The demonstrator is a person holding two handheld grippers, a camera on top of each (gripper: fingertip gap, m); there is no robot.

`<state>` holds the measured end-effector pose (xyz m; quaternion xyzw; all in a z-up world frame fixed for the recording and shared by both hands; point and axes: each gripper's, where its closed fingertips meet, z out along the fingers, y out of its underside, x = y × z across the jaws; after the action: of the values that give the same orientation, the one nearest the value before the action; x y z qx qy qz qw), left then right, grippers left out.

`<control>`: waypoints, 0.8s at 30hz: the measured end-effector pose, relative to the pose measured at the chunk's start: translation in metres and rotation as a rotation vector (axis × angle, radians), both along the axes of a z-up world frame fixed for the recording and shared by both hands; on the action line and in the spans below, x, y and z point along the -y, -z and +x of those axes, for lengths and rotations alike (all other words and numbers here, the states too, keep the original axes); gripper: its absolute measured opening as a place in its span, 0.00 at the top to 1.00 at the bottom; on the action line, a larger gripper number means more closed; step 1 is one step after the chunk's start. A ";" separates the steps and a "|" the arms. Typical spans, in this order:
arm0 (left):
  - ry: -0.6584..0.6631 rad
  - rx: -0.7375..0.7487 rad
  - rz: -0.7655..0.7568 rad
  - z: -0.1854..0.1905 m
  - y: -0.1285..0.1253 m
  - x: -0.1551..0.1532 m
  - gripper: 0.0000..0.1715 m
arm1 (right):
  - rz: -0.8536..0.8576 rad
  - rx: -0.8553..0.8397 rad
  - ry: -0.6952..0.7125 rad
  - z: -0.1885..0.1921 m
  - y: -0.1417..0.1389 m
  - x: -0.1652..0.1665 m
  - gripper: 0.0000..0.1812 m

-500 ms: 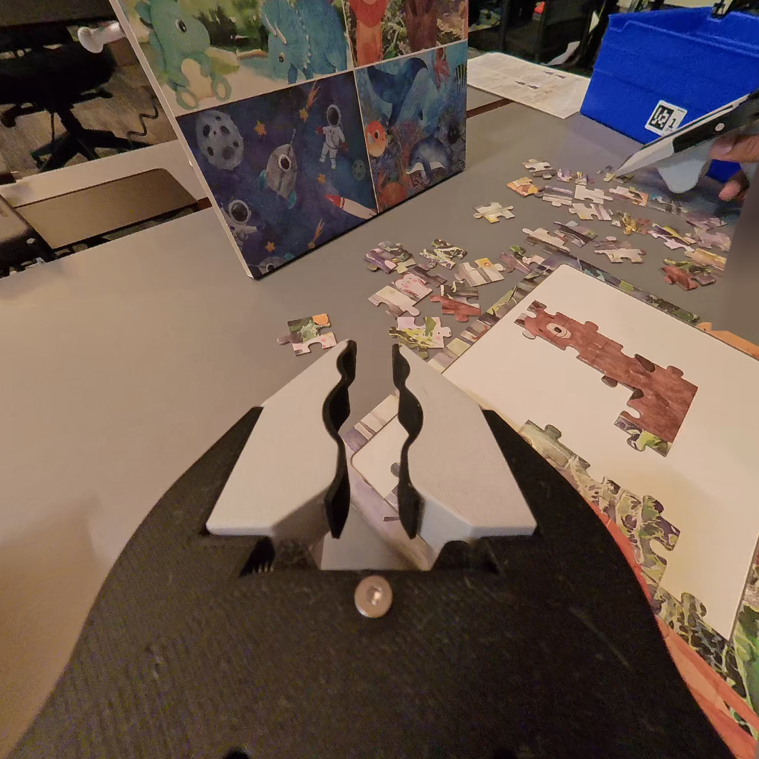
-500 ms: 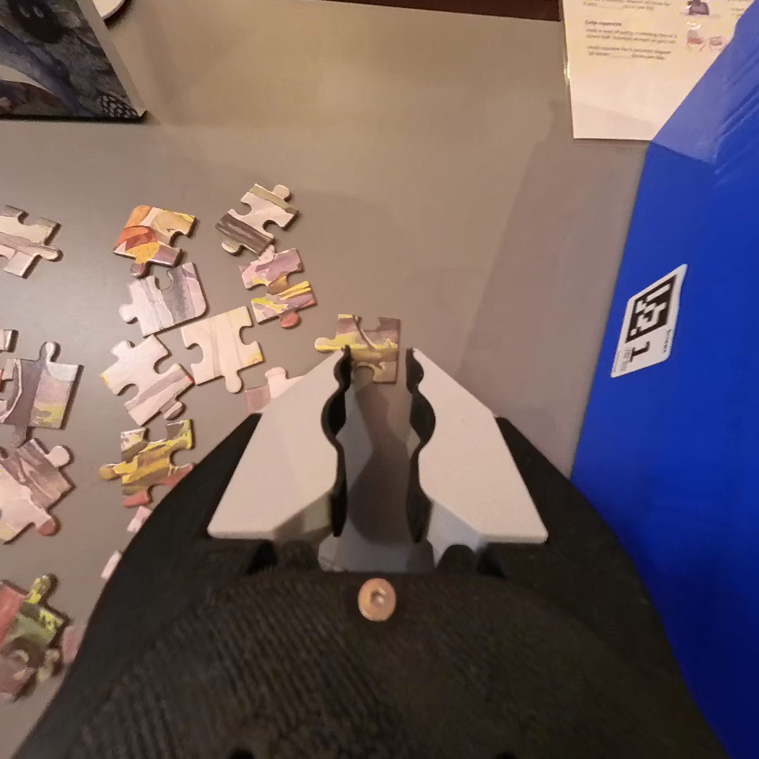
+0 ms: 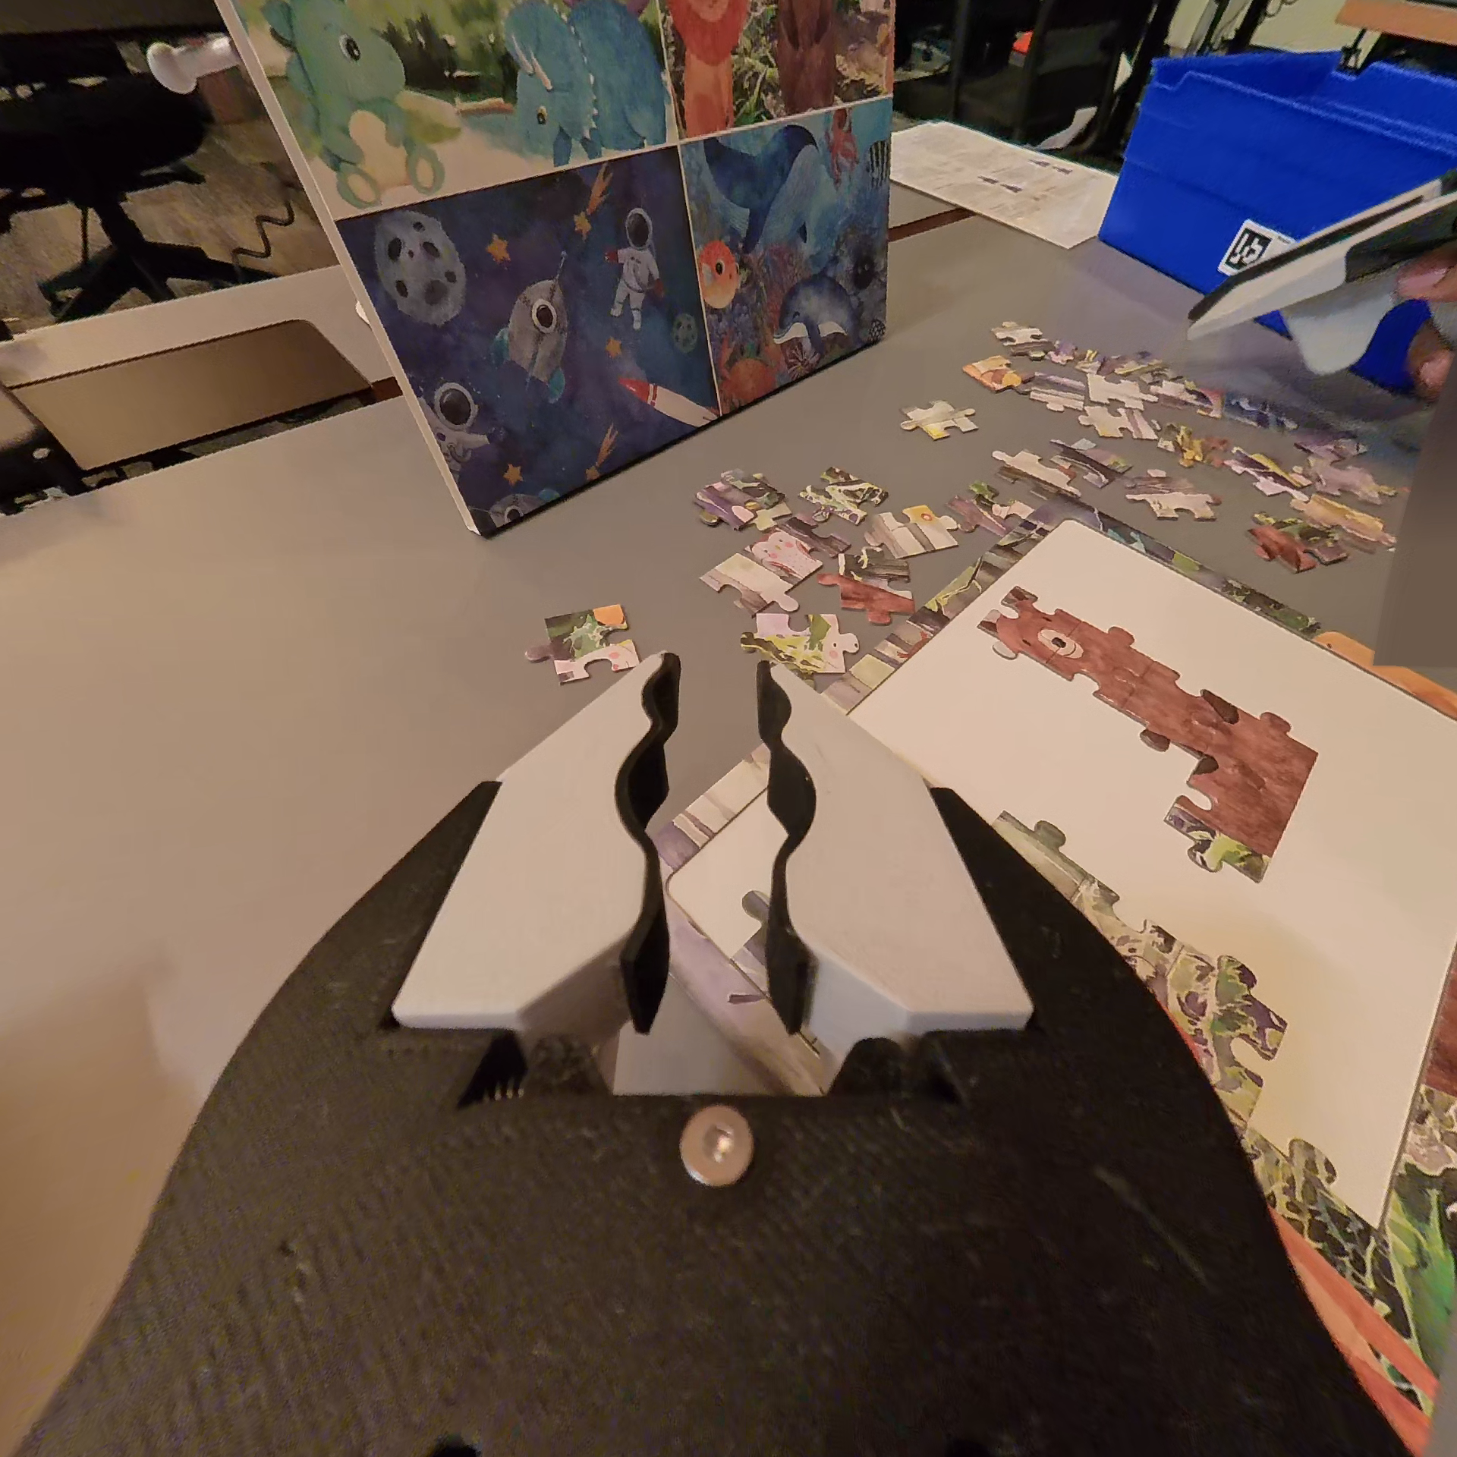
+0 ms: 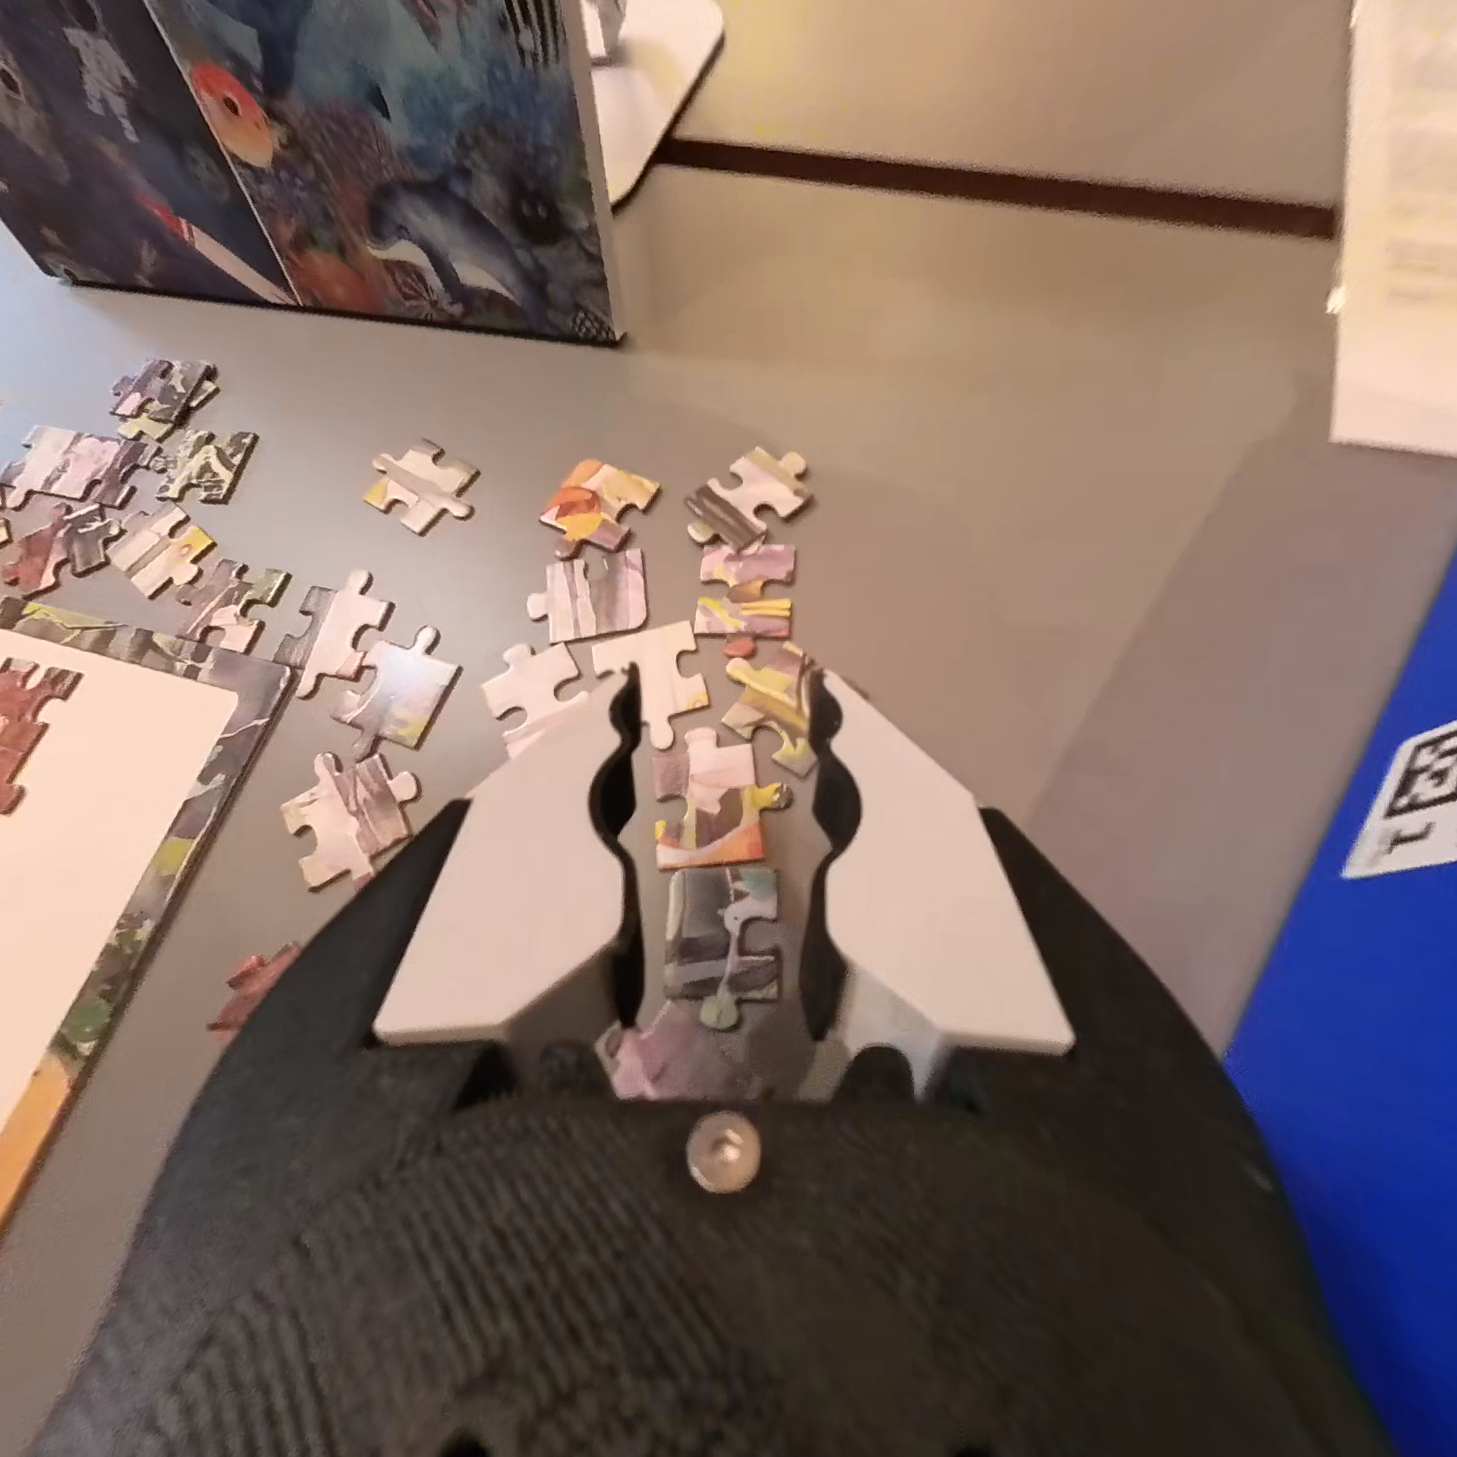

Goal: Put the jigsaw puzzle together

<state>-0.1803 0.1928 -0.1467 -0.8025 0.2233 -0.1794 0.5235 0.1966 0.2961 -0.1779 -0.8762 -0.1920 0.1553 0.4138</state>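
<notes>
The puzzle board [image 3: 1104,930] is white inside, with frame pieces joined along its edges and a brown bear cluster [image 3: 1143,709] on it. Loose pieces [image 3: 796,552] lie scattered on the grey table beyond it. My left gripper [image 3: 717,670] is open by a narrow gap and empty, hovering over the board's near left corner. My right gripper [image 4: 725,686] is open wide and empty above a row of loose pieces [image 4: 713,796], which show between its fingers. The board's corner [image 4: 102,788] is to its left. The right gripper also shows in the left wrist view [image 3: 1324,268].
The picture-covered puzzle box [image 3: 615,276] stands upright at the back of the table, also in the right wrist view [image 4: 355,158]. A blue bin [image 4: 1340,867] stands close on the right. A printed sheet [image 3: 1001,181] lies at the back. Across from one pair of fingers to the other is roughly 40 centimetres.
My right gripper has pulled back and tilted up from the yellow piece, and its jaws have opened wider. The left gripper has hardly moved.
</notes>
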 end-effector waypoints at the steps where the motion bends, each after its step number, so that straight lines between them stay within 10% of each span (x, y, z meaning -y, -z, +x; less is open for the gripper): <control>1: 0.000 0.001 0.000 0.000 0.000 0.000 0.89 | 0.031 0.011 -0.011 -0.001 -0.004 -0.001 0.77; 24: 0.014 0.007 -0.002 0.003 0.000 0.001 0.89 | 0.179 0.090 0.016 0.011 -0.010 -0.014 0.67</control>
<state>-0.1769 0.1915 -0.1465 -0.8007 0.2272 -0.1860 0.5222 0.2079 0.3105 -0.1682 -0.8435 -0.2167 0.0947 0.4824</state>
